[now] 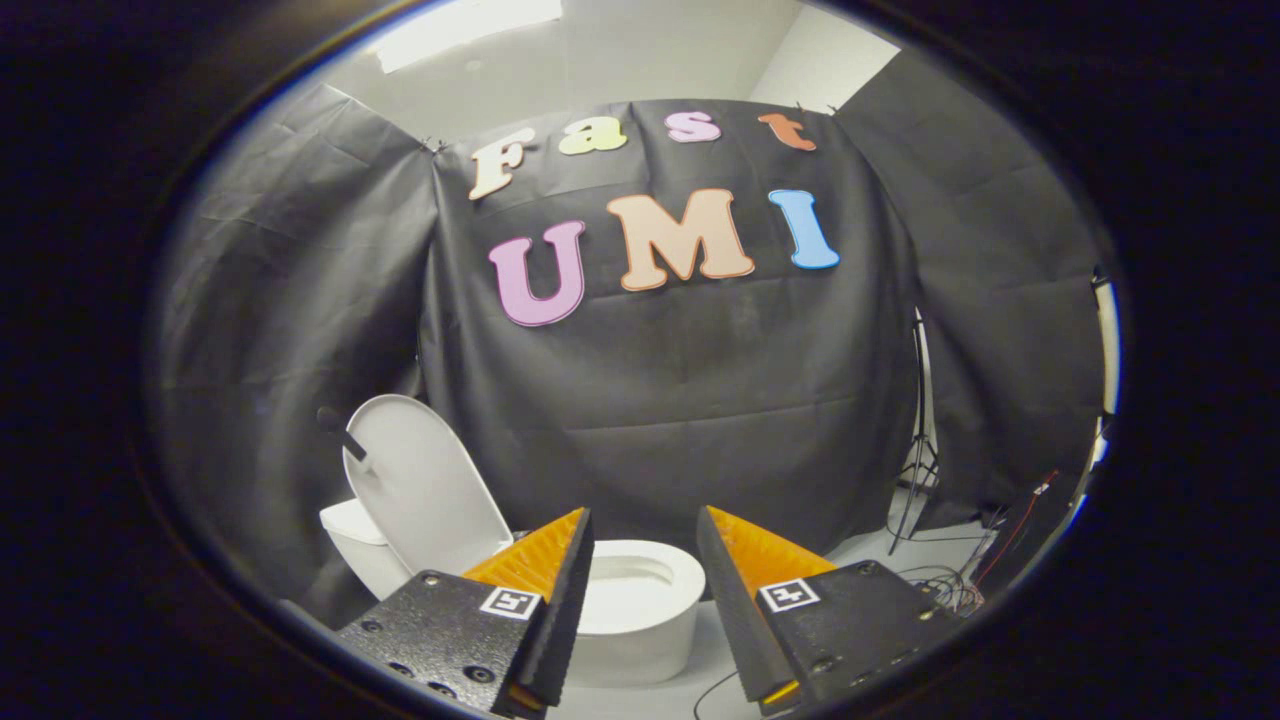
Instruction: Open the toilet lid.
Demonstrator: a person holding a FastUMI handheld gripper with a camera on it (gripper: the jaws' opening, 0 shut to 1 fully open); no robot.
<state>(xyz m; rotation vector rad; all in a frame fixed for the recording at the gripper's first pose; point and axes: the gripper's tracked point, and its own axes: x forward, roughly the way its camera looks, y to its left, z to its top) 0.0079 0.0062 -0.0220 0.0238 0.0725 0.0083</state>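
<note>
Cistern: a white ceramic tank (352,548) is seen at the far left, behind the raised lid, against the black cloth wall (700,400).
Lid: the white oval plastic toilet lid (425,495) is stood up, tilted back against the tank, its inner face turned toward the camera; a small dark fitting (340,432) is seen at its upper left edge.
Bowl: the white round toilet bowl (635,600) is uncovered, lying just beyond and between the two fingers.
Gripper: the two-finger gripper (640,570) is held open, fingers well apart, nothing gripped between them, apart from the lid.
Stand: a thin dark tripod stand (918,470) is placed right of the bowl.
Cables: loose wires (950,585) are strewn on the pale floor (870,548) at the far right.
</note>
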